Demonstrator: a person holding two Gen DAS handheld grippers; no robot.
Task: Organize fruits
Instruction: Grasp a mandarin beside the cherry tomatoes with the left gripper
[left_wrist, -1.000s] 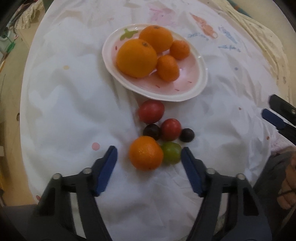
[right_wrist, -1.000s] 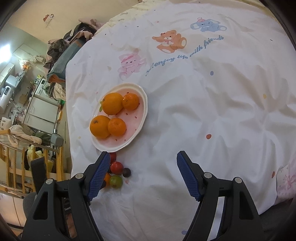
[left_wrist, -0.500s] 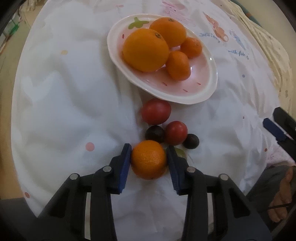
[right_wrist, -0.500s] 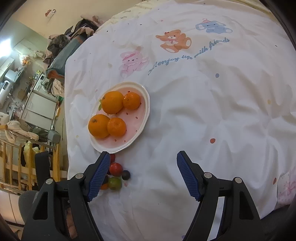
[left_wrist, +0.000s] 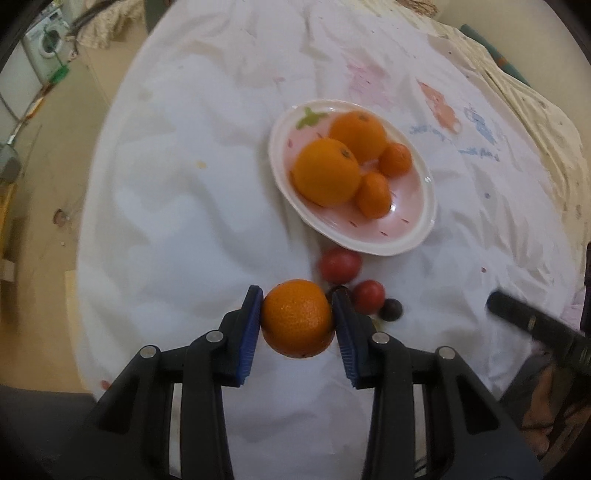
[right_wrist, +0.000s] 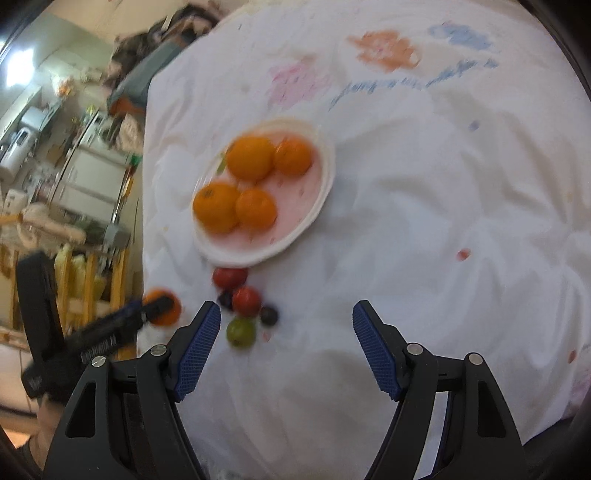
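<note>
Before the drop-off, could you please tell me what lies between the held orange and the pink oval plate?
In the left wrist view, one red tomato lies between the orange and the plate.

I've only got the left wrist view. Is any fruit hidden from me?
Observer: Yes, a green fruit lies on the cloth, nearest of the loose cluster.
Operator: What are the right tongs doing?
Observer: The right tongs are open and empty, over bare cloth just right of that fruit.
Operator: How many loose ones besides the orange?
Observer: Five: two red fruits, two dark fruits and the green one.
</note>
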